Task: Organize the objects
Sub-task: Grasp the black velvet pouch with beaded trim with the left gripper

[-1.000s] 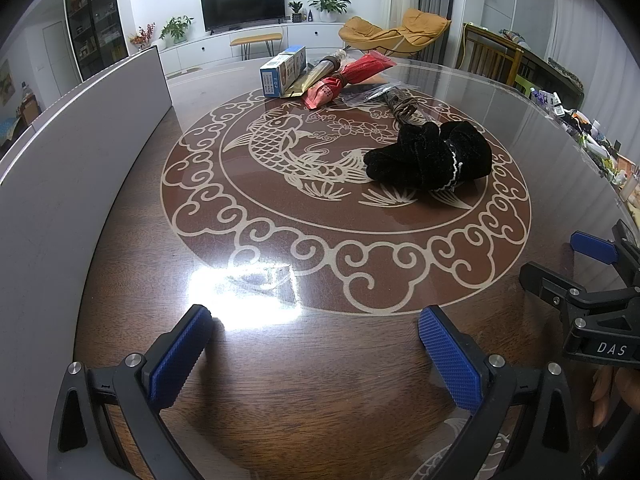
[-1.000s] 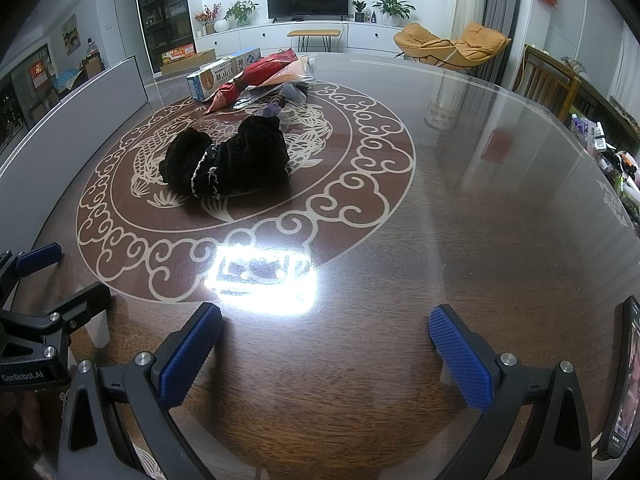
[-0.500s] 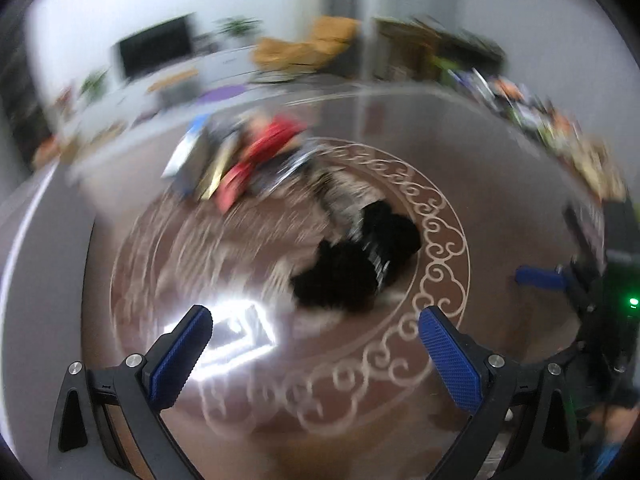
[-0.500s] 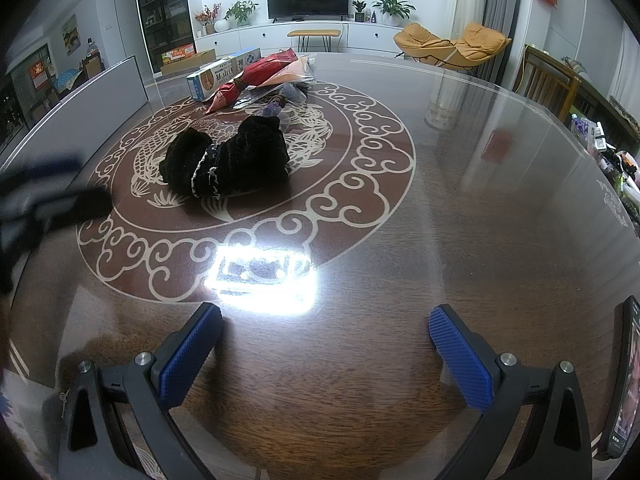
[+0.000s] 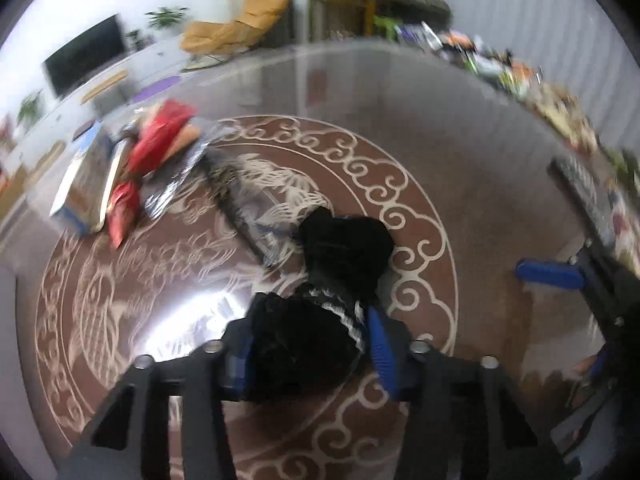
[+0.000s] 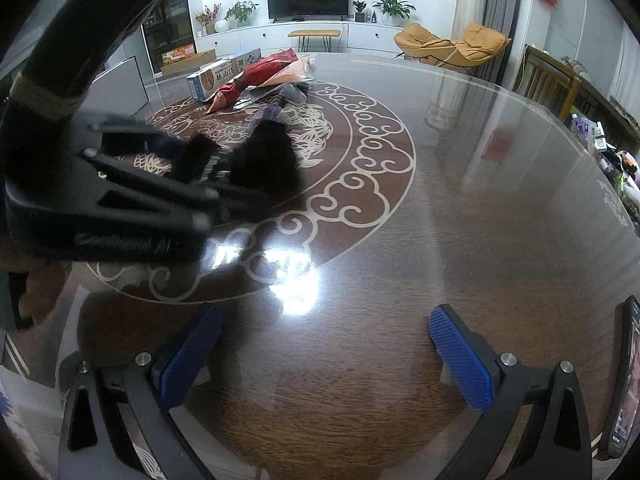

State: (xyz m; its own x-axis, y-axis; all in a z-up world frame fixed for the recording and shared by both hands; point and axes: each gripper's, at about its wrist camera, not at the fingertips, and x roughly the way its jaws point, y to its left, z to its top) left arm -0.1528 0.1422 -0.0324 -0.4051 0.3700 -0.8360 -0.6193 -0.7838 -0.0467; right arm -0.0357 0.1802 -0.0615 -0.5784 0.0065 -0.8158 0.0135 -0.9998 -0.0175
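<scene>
The left tongs (image 5: 308,344) hide the near end of the black fuzzy garment (image 5: 340,256), so whether it is lifted off the bench (image 6: 460,208) cannot be told. From the right wrist they are motion-blurred at nine o'clock. A phone (image 6: 624,384) is cut off at four o'clock. Clutter (image 5: 560,108) at two o'clock is smeared beyond naming.

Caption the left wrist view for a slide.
Left tongs closing around a fluffy black garment on the glossy patterned wooden table.

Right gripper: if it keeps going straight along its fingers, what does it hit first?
Probably just the bare table. The right gripper is open and empty, angled down at wood and glare; the black fuzzy garment lies off left, though depth is uncertain.
</scene>
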